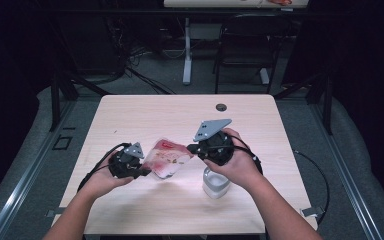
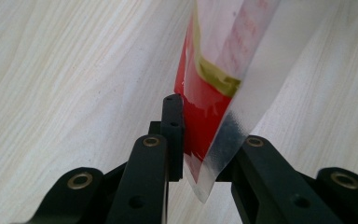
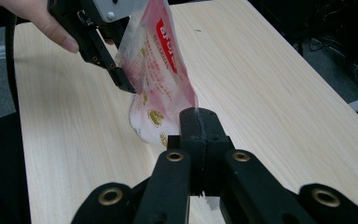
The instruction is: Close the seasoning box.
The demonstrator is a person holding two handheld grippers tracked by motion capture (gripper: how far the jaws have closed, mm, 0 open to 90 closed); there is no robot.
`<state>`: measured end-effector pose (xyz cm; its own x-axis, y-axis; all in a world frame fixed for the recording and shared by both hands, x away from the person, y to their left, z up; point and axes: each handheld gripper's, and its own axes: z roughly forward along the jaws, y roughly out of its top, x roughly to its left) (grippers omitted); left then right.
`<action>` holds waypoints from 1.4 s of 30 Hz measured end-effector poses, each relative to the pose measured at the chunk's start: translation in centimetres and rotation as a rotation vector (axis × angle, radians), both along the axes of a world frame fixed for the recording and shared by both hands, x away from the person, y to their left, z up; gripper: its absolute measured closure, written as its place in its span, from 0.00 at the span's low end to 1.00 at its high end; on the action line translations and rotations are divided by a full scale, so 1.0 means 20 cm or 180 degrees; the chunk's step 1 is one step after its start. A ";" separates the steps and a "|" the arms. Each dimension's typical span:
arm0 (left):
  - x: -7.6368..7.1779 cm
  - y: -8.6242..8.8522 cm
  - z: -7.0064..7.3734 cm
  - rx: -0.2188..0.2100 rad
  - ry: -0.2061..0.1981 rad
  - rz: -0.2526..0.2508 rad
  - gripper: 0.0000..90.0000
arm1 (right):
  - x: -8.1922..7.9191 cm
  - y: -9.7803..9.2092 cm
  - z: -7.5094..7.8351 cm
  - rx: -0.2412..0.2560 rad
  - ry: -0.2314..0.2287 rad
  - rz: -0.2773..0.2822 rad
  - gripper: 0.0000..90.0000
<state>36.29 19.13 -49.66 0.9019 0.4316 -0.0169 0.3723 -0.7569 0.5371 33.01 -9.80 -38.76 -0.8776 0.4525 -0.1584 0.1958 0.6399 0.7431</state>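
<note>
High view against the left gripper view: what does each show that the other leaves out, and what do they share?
The high view alone shows the translucent white plastic container standing under the person's right hand, and the right gripper clamped on the pouch's other edge. The left gripper view alone shows the pouch's clear edge pinched between closed jaws. Both show the left gripper, the red-and-clear printed plastic pouch and the pale wooden table.

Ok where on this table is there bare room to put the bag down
The far half of the table is bare, from the grommet hole across to the left edge. The near strip by the forearms is free too. It is crowded mid-table: the bag hangs between both grippers, and a clear container stands under the right hand.
</note>
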 end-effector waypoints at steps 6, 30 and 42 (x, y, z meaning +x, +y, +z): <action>-0.01 0.02 -0.05 -0.0065 0.0006 0.0135 0.89 | 0.02 0.04 -0.01 -0.0050 0.0023 0.0000 1.00; -0.05 0.04 -0.18 -0.0355 -0.0040 0.0467 0.67 | -0.01 0.19 -0.02 -0.0521 -0.0237 0.0050 1.00; -0.10 0.10 -0.16 -0.0507 -0.0088 0.0483 0.69 | 0.01 0.25 -0.01 -0.0248 -0.0047 0.0085 0.95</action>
<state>34.37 21.12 -52.81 0.8278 0.5563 -0.0718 0.4589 -0.5981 0.6570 33.16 -4.88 -39.02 -0.8865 0.4148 -0.2052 0.1673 0.7007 0.6936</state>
